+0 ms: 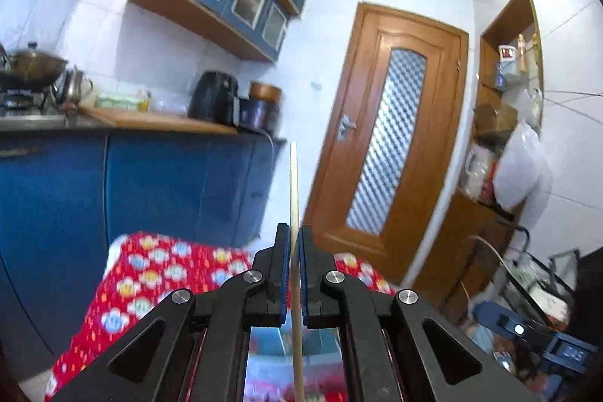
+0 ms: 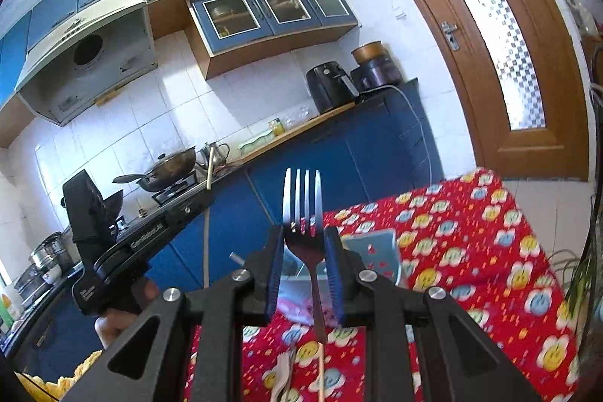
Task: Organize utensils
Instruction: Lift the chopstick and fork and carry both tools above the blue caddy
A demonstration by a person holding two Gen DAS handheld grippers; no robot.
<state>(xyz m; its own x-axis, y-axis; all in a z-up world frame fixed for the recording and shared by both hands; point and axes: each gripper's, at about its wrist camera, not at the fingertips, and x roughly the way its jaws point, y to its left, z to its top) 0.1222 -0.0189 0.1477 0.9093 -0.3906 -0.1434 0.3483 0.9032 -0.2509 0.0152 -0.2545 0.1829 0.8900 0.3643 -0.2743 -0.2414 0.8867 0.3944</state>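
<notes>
Our left gripper (image 1: 295, 251) is clenched on a thin pale wooden chopstick (image 1: 294, 198), which runs between the pads and juts out toward twelve o'clock. Our right gripper (image 2: 303, 251) grasps a silver metal fork (image 2: 303, 210) by its neck, tines at twelve o'clock, handle trailing toward six above the red flower-patterned tablecloth (image 2: 471, 240).

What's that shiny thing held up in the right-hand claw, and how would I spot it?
Start at the table with the red flowered cloth. Above its near end, the right claw holds a metal fork upright between blue pads, prongs up. Unlike the thin pale wooden stick in the left claw, it is shiny steel with four prongs.
</notes>
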